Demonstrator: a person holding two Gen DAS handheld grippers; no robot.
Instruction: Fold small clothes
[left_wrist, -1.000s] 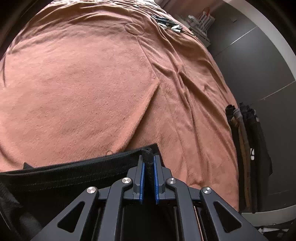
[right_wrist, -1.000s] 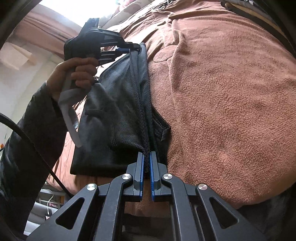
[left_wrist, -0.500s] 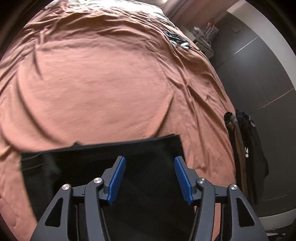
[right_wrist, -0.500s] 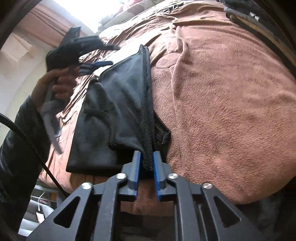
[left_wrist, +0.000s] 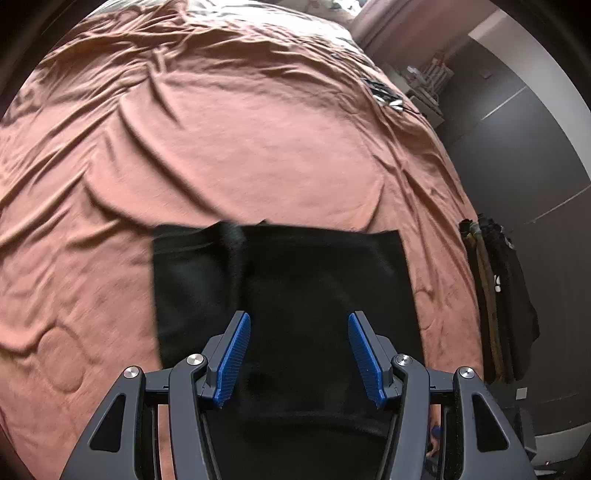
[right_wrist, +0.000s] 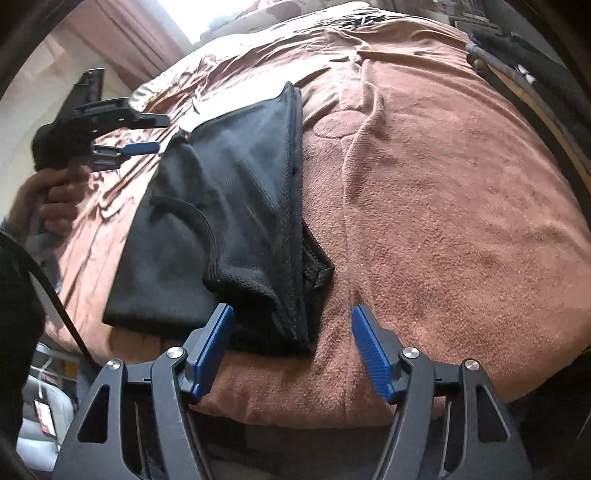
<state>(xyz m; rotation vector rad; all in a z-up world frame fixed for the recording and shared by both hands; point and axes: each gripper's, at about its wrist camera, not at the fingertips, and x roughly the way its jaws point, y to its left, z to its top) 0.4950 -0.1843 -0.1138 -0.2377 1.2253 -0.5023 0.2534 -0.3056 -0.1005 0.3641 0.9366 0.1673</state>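
A black garment (left_wrist: 295, 277) lies folded flat on the rust-brown bedspread (left_wrist: 221, 147). My left gripper (left_wrist: 299, 354) hangs above it, open, with nothing between its blue pads. In the right wrist view the same garment (right_wrist: 229, 206) stretches away from me, its stitched edge running along the right side. My right gripper (right_wrist: 291, 354) sits low at the near corner of the garment with its jaws opening; the corner lies between the pads, which do not press on it. At far left a hand (right_wrist: 48, 199) holds the left gripper (right_wrist: 162, 133), open, above the cloth.
A stack of dark folded clothes (left_wrist: 498, 295) lies along the bed's right edge, also seen in the right wrist view (right_wrist: 517, 74). A small dark patterned item (left_wrist: 384, 96) rests near the far edge. Beyond the bed stands a grey wall (left_wrist: 517, 147). The bedspread (right_wrist: 443, 203) is wrinkled.
Both grippers were shut on the garment's edge and have let go. The left one has drawn back and up, so the whole folded garment now shows below it. The right one has widened.
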